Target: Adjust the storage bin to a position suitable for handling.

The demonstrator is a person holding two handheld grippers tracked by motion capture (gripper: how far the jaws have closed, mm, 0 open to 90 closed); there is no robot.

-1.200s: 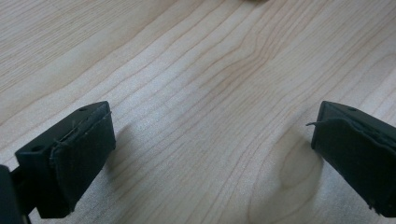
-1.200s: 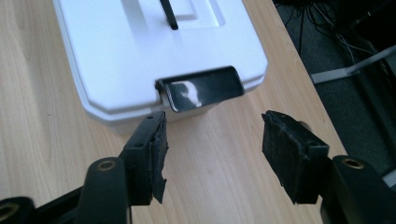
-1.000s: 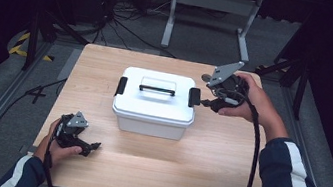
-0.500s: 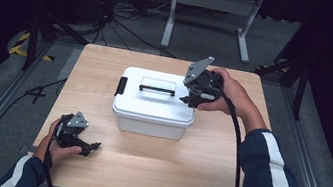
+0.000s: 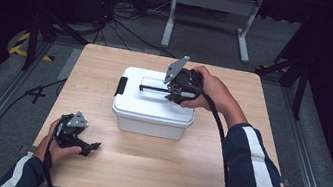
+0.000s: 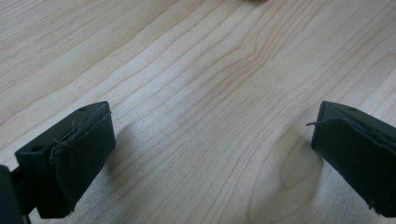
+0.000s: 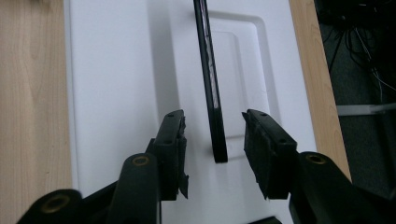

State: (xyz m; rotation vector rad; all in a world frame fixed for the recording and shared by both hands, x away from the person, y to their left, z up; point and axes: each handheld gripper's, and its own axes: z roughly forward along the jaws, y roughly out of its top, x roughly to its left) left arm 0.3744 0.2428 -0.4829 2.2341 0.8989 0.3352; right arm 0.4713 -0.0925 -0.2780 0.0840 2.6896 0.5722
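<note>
- Right tongs (image 7: 212, 140): since the earlier frame you have brought them from beside the box in over its lid; their jaws have just been closing, and they flank the black handle (image 7: 210, 84) without touching it.
- Handle: long axis follows the lid's length.
- White box (image 5: 150, 116): sits mid-desk (image 5: 192, 173), lid shut, contents hidden.
- Left tongs (image 5: 87, 147): unmoved on the desk, jaws wide apart.

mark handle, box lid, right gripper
handle (image 7: 211, 93), right gripper view, mid-bar
box lid (image 5: 143, 102), high view, flat top left of centre
right gripper (image 7: 214, 140), right gripper view, midway between fingertips
</note>
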